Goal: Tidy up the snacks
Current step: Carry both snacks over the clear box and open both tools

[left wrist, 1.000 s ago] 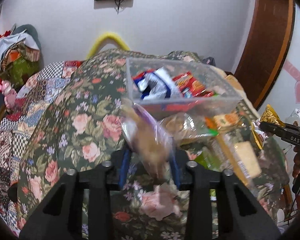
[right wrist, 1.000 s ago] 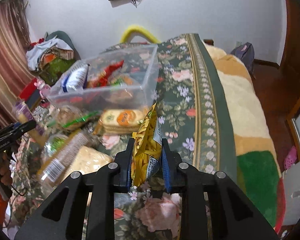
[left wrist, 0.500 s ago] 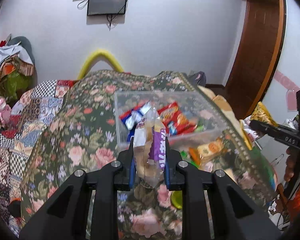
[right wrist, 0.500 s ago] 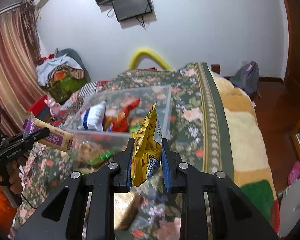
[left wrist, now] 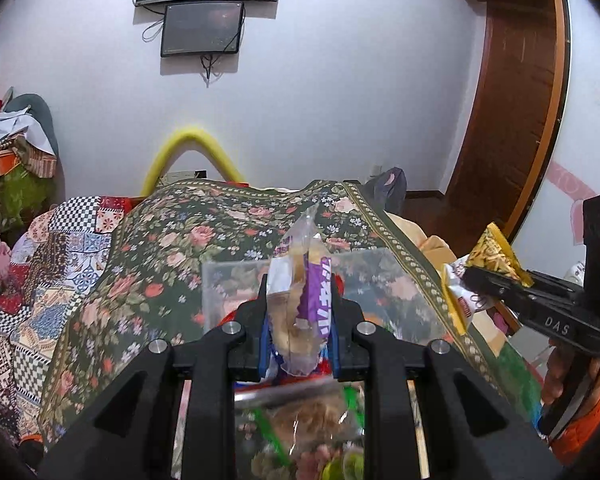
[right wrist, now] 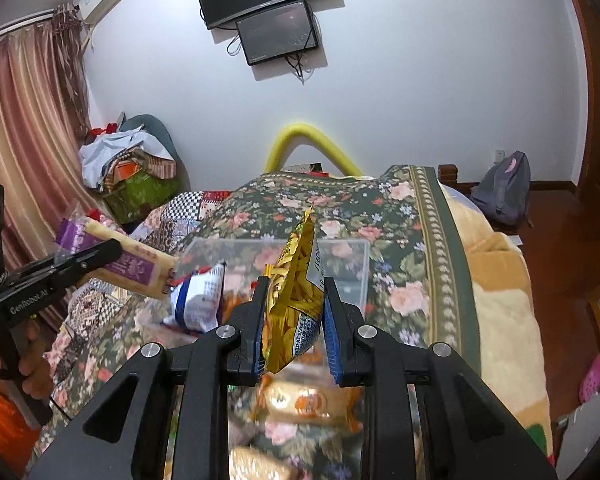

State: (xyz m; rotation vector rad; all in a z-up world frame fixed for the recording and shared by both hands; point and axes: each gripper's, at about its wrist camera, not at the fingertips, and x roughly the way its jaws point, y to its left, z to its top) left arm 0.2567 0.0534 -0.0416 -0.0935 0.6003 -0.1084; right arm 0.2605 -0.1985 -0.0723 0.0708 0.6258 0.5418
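My left gripper (left wrist: 299, 332) is shut on a clear and purple pack of biscuits (left wrist: 300, 308), held up over the near side of the clear plastic bin (left wrist: 384, 280) on the floral bedspread. My right gripper (right wrist: 294, 328) is shut on a yellow snack bag (right wrist: 296, 300), also raised near the bin (right wrist: 340, 258). The bin holds a blue and white packet (right wrist: 200, 300) and red packets. The right gripper with its yellow bag shows in the left wrist view (left wrist: 496, 264); the left gripper with its purple pack shows in the right wrist view (right wrist: 116, 264).
Loose snack packs lie on the bedspread below the grippers: an orange-printed pack (right wrist: 308, 400) and clear bags (left wrist: 312, 420). The bed's right edge has a beige blanket (right wrist: 500, 304). Clothes (right wrist: 128, 168) are piled at the left; a backpack (right wrist: 504, 192) sits on the floor.
Both grippers have lifted their packs up off the bed and tilted upward, toward the bin. The loose snacks have dropped low in both views.
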